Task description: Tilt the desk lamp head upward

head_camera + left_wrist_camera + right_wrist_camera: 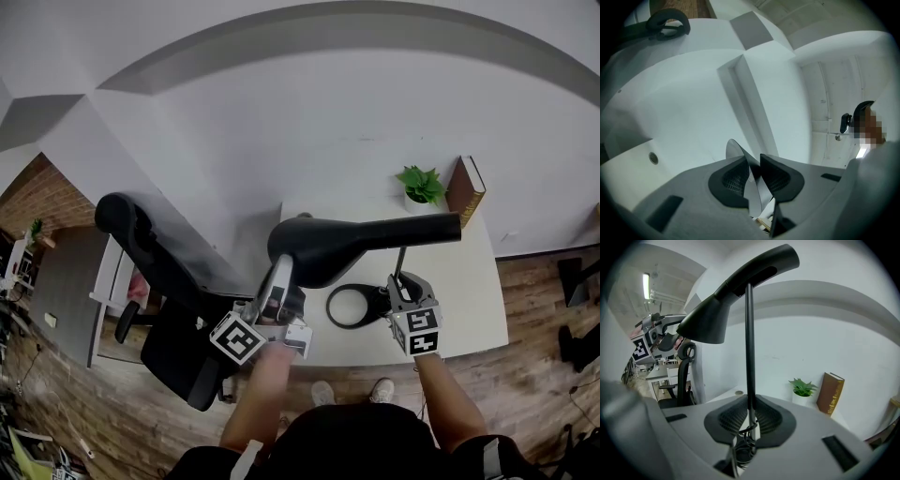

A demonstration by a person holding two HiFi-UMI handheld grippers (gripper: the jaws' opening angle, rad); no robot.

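Desk lamp head [319, 248], black and cone-shaped, sits on top of the pole [401, 261] and stretches out to the left of it, its wide mouth at the near-left end and its narrow tail passing over the pole to the right.

Nearest the person, the left gripper [281, 272] is left of the pole, at the mouth of the shade. In the left gripper view its jaws are clenched on the thin rim of the desk lamp head, which stands on edge between the pads [733, 180].

The right gripper [398, 281] is at the pole itself, low down. In the right gripper view its pads [733, 420] press on the thin black pole from both sides, with a cable looped just beneath.

The ring-shaped base [352, 307] lies on the white desk [469, 281], just left of the pole's foot.

An office chair [159, 272] stands well left of the pole, off the desk.

Beyond the pole, near the desk's far edge, a small potted plant [421, 185] stands just beside an upright brown book [465, 190], with the white wall [309, 112] behind both.
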